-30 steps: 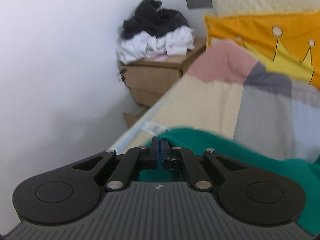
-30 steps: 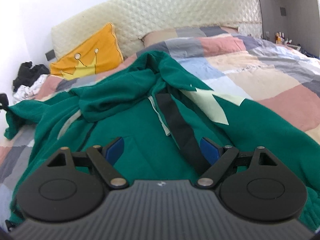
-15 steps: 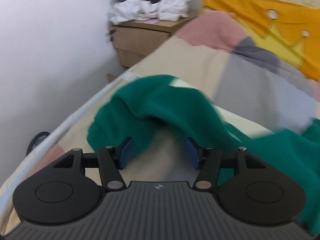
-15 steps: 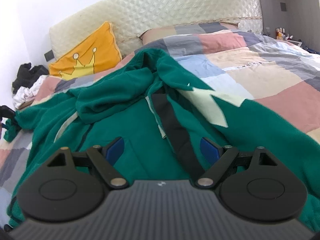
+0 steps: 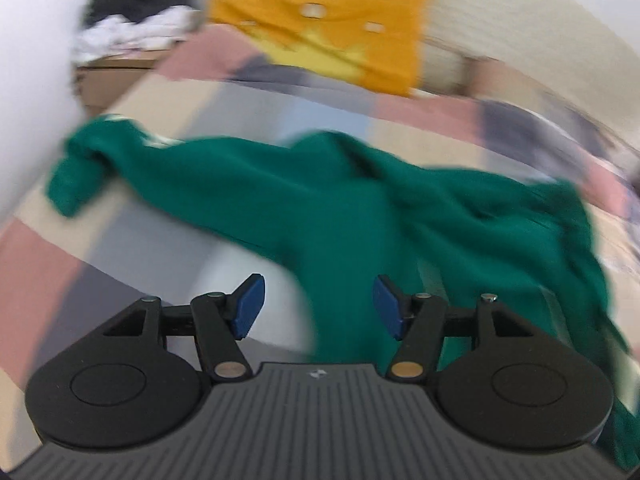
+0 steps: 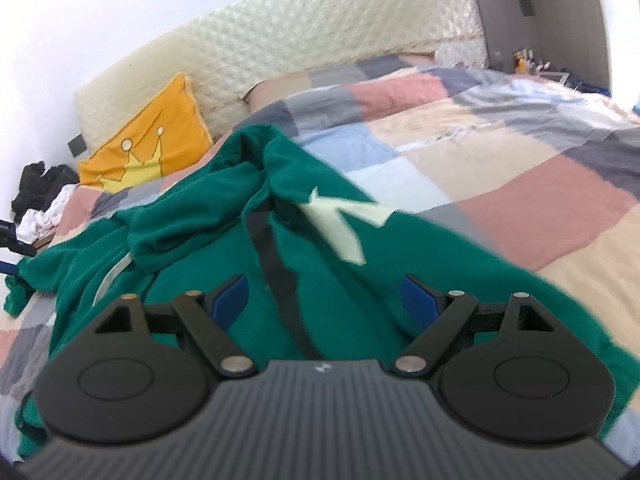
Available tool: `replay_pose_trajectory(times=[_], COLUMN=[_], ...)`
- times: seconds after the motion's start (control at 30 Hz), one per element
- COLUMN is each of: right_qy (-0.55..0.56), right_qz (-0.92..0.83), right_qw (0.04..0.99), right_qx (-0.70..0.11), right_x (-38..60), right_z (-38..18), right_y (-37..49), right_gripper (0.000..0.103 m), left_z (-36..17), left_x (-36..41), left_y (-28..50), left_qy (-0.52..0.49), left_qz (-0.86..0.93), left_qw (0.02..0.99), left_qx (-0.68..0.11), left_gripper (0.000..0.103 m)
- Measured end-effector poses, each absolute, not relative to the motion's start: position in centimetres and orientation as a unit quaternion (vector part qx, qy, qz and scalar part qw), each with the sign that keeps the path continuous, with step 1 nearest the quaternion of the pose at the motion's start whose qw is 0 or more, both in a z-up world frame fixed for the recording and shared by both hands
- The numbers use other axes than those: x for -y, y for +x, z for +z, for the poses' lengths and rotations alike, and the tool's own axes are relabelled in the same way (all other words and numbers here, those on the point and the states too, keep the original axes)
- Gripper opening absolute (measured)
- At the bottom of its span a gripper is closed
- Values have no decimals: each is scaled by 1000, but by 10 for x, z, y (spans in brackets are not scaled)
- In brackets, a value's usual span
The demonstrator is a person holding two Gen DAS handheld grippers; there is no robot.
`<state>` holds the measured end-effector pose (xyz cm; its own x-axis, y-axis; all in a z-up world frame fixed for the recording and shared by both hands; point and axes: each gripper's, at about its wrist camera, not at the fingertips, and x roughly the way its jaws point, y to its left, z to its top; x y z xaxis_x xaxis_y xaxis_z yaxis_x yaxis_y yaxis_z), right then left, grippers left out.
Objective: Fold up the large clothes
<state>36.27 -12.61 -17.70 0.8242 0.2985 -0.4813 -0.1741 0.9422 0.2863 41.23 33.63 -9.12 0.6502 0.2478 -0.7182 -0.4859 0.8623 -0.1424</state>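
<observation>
Left gripper (image 5: 316, 308) jaws wide, empty, right gripper (image 6: 324, 296) jaws wide, empty, green garment (image 6: 304, 280) spread directly ahead of both, checked bedspread (image 6: 520, 168) bare right of it, orange cushion (image 6: 148, 148) and headboard (image 6: 280, 52) beyond, clothes pile (image 5: 132, 20) far left.

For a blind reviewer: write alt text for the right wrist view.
An open right gripper hovers over a crumpled green garment with a black strip and pale patches, spread on a patchwork bedspread. Behind are an orange crown cushion, a quilted cream headboard and piled clothes at far left.
</observation>
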Motion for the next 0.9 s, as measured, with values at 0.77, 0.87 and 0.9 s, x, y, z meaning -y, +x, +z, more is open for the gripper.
replay_pose_trajectory(times=[0.77, 0.87, 0.9], right_qy=[159, 160, 141], right_qz=[1, 21, 22], right_qw=[891, 876, 876], right_qx=[-426, -455, -461], right_x=[231, 227, 222], right_z=[-219, -228, -229], right_y=[409, 416, 417], right_gripper=[84, 83, 73], left_z=[-160, -167, -169], left_x=[-77, -87, -89], left_y=[342, 345, 347], left_qy=[-121, -114, -115], left_qz=[11, 16, 17], left_qw=[910, 908, 906], left_qx=[-396, -404, -408], left_gripper=[66, 66, 66])
